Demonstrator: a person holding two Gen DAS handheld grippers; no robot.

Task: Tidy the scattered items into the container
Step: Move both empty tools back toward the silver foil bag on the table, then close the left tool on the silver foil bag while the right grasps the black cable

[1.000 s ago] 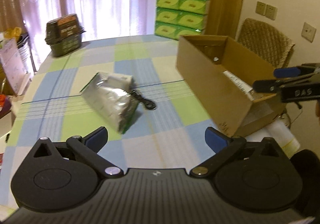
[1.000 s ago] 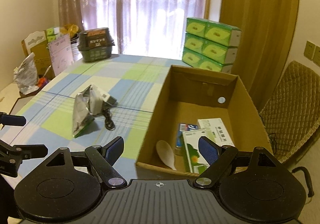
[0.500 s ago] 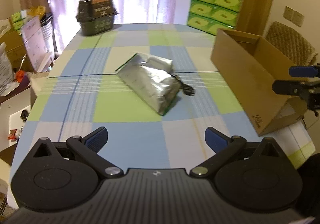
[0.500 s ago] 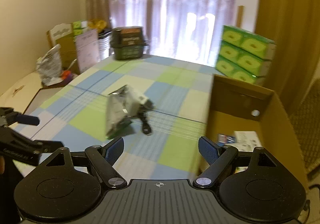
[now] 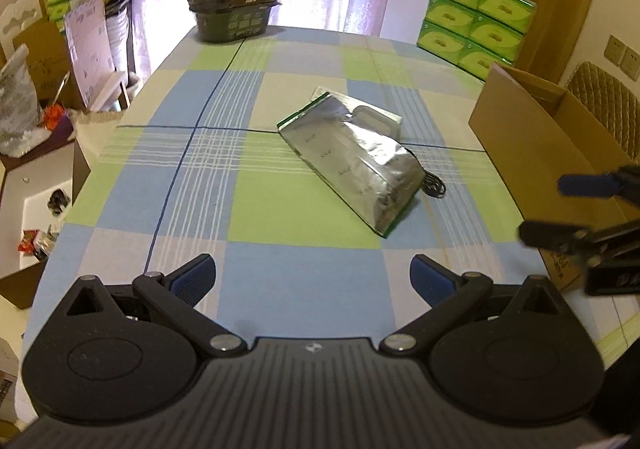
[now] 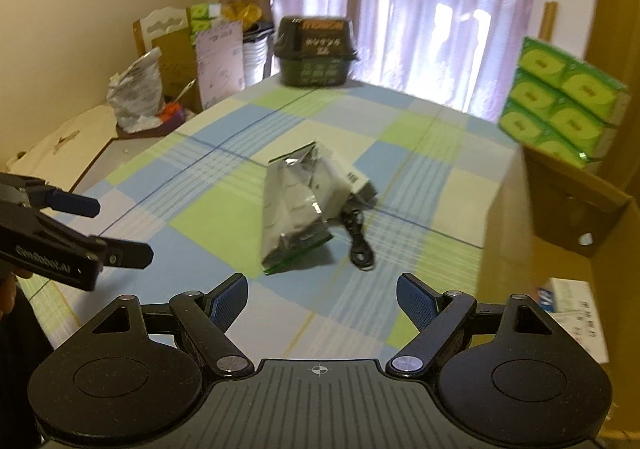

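Both claws spread, empty: left gripper (image 5: 312, 281), right gripper (image 6: 322, 293). Foil pouch (image 5: 352, 165) beside the cardboard box (image 5: 552, 145) looks light, crinkly, slippery; pinch its flat sealed edge.

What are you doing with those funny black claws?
Tidying up. A person holds two grippers, and both the left gripper and right gripper are open and empty. A silver foil bag and a black cable lie on the checked tablecloth, waiting to go into the cardboard box.
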